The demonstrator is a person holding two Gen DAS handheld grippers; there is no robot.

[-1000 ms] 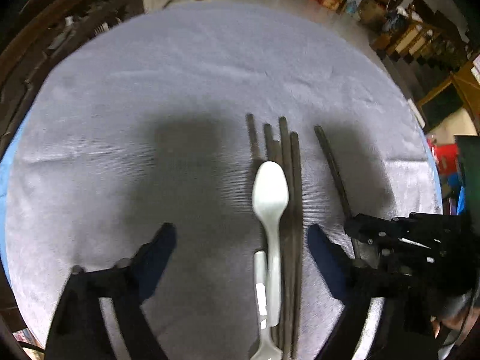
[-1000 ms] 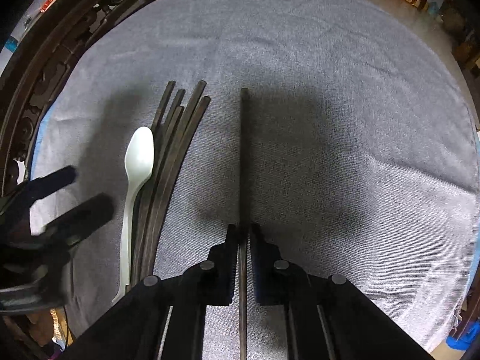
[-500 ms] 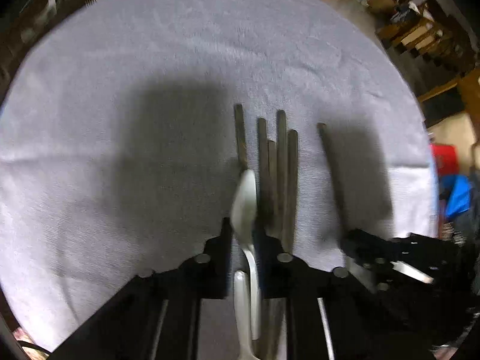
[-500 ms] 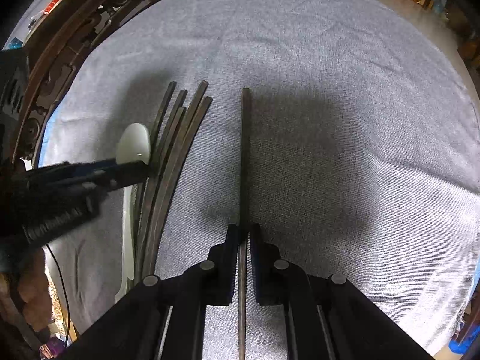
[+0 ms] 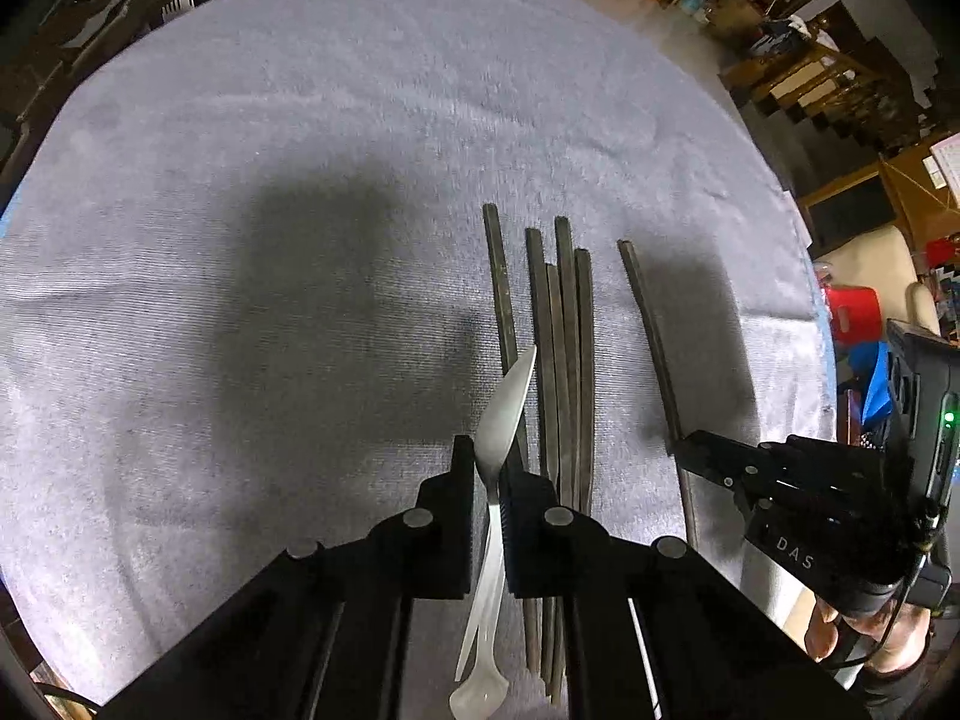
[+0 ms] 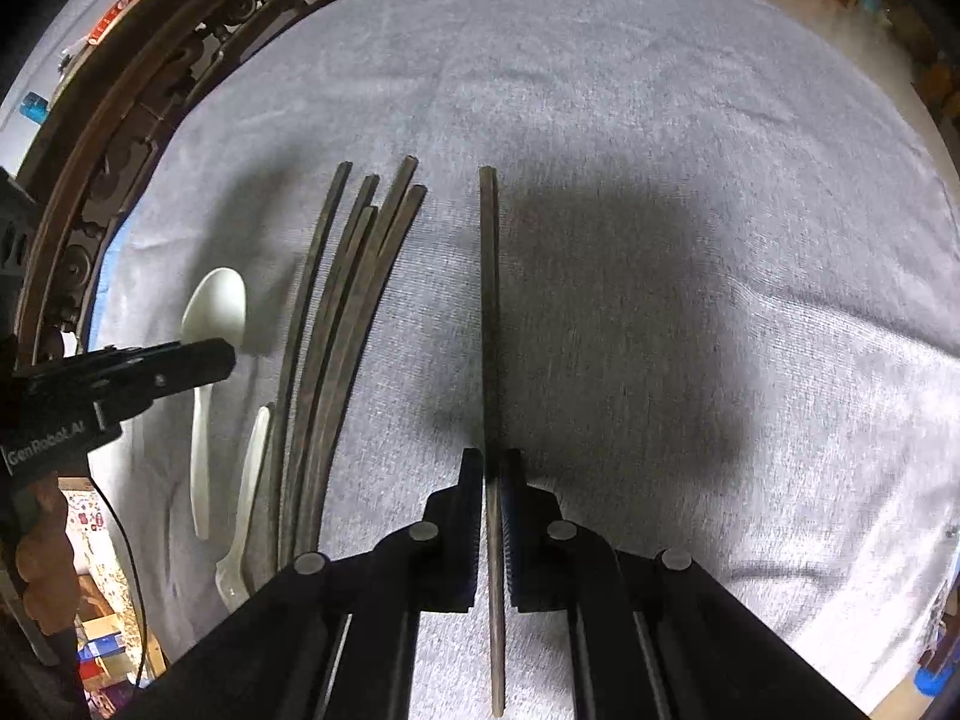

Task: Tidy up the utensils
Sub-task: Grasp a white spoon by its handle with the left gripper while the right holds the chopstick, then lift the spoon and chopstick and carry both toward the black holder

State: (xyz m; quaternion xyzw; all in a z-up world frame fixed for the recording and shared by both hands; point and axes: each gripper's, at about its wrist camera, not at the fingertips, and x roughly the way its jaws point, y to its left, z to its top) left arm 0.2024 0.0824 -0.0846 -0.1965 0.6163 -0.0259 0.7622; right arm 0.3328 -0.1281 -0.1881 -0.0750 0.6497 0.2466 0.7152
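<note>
In the left wrist view my left gripper (image 5: 487,468) is shut on the neck of a white plastic spoon (image 5: 507,402), whose bowl stands on edge over the grey cloth (image 5: 270,150). Just right of it lies a bundle of several dark chopsticks (image 5: 567,348). Further right my right gripper (image 5: 681,450) pinches a single dark chopstick (image 5: 648,324). In the right wrist view my right gripper (image 6: 491,468) is shut on that chopstick (image 6: 489,300), which lies flat on the cloth. My left gripper (image 6: 225,360) holds the spoon (image 6: 216,300) left of the bundle (image 6: 336,360).
A second white plastic utensil (image 6: 246,498) lies between the spoon and the bundle. The grey cloth (image 6: 690,150) covers a round table. A dark carved wooden frame (image 6: 120,120) runs along the left edge. Cluttered furniture (image 5: 840,96) stands beyond the far right edge.
My left gripper came down over the spoon, shut on it and carried it left off the chopstick bundle, its bowl now tipped on edge. My right gripper kept still on the single chopstick.
</note>
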